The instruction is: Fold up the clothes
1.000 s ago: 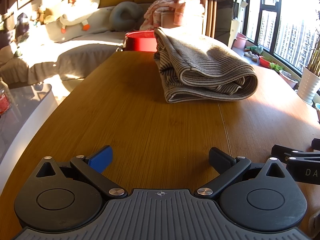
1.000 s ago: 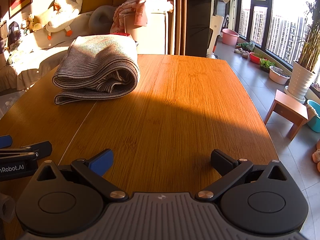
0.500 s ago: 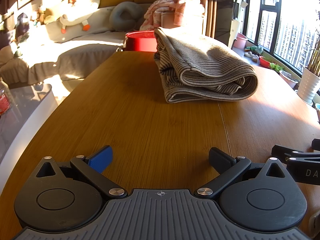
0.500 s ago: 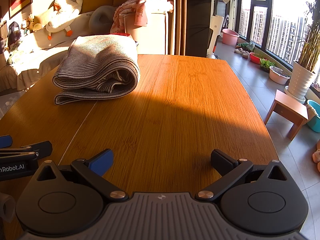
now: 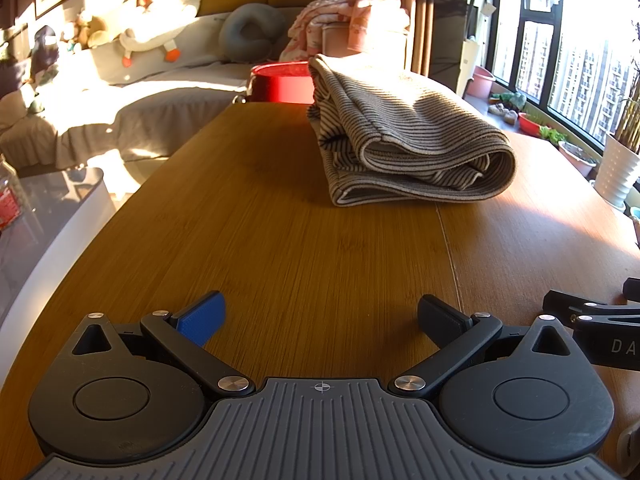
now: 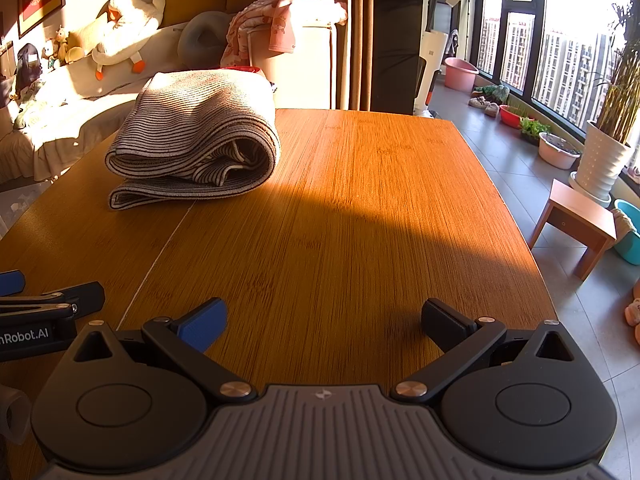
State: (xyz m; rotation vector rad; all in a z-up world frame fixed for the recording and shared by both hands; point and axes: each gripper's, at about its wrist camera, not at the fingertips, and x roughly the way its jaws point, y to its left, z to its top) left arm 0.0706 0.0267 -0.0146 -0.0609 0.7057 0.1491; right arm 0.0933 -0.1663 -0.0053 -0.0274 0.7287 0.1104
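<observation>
I see the striped garment [image 5: 404,136] lying folded into a thick bundle on the wooden table [image 5: 280,232], toward the table's far end, with its rolled fold facing my cameras and its open layered edges stacked on the side nearer the sofa [image 5: 160,112]. My left gripper [image 5: 320,316] sits low over the near end of the table, well apart from the garment, its two fingers spread wide with only bare wood between them. My right gripper [image 6: 322,318] is in the same posture beside it, also at the near end of the table, fingers released and empty. Each wrist view catches the edge of the other gripper just beside it. Behind the garment, past the table's far edge, a red tub [image 5: 282,84] shows in the left view. A pile of pink laundry [image 6: 280,16] rests on a pale cabinet beyond the table. Right of the table, on the tiled floor, stands a small wooden stool [image 6: 576,220].
</observation>
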